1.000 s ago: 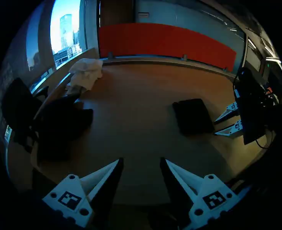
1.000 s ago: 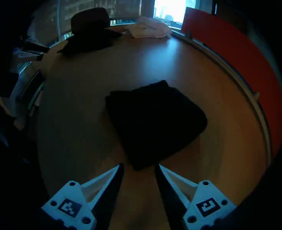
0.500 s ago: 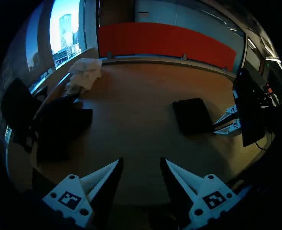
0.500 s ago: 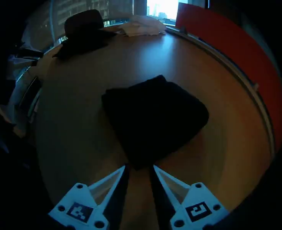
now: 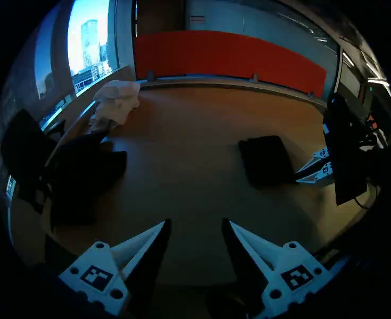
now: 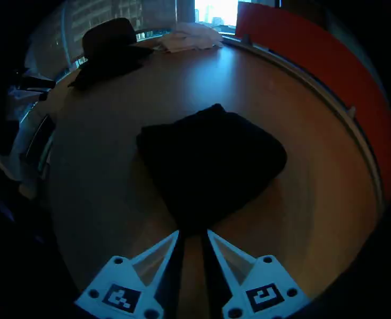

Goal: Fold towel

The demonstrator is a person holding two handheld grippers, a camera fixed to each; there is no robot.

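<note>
A black folded towel point(image 6: 211, 159) lies on the round wooden table point(image 6: 105, 159); in the left gripper view this towel point(image 5: 264, 159) sits at the right-middle. My right gripper point(image 6: 192, 236) has its fingers drawn close together on the towel's near corner, low at the table surface. From the left gripper view, the right gripper point(image 5: 300, 175) touches the towel's right edge, with a dark-sleeved person point(image 5: 347, 154) behind it. My left gripper point(image 5: 195, 228) hovers open over the near table edge, far from the towel, with nothing between its fingers.
A dark heap of cloth point(image 5: 83, 170) lies at the table's left, and a white crumpled cloth point(image 5: 118, 98) sits near the window. A red panel point(image 5: 227, 56) runs along the far edge. A dark chair point(image 5: 22, 154) stands left of the table.
The right gripper's fingers have narrowed steadily and moved forward onto the towel's near corner. The left gripper has stayed still and open.
</note>
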